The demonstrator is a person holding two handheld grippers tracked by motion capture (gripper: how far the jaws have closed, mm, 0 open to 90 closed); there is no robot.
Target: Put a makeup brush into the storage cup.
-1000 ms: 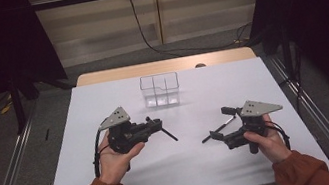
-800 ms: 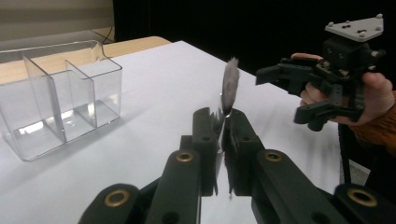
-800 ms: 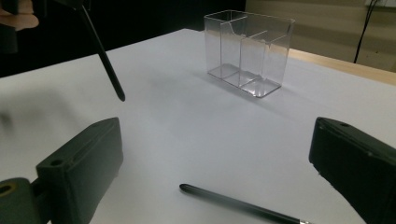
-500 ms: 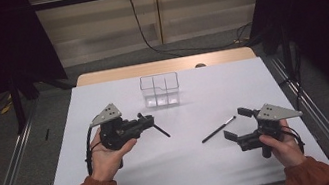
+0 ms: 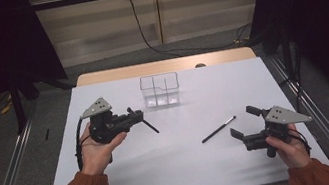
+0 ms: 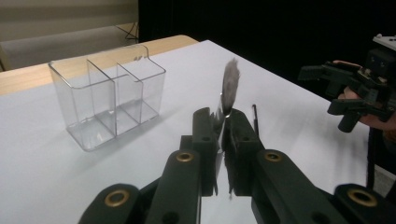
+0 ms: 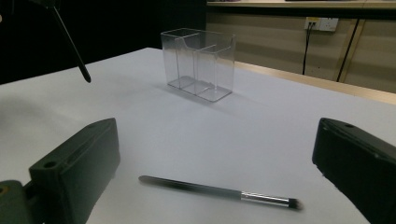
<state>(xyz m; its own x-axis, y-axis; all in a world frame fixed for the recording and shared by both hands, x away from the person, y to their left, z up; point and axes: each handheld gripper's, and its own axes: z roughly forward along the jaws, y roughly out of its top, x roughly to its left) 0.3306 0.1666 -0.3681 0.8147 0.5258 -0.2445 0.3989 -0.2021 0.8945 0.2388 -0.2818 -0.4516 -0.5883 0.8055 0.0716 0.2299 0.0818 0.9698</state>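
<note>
We find no text, label, brand, number or sign that we can read anywhere in these views.

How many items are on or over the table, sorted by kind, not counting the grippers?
Makeup brushes: 2, one held in the left gripper as brush in the jaws, one loose brush lying on the table
Clear divided organizers: 1, clear organizer
Total: 3
</note>
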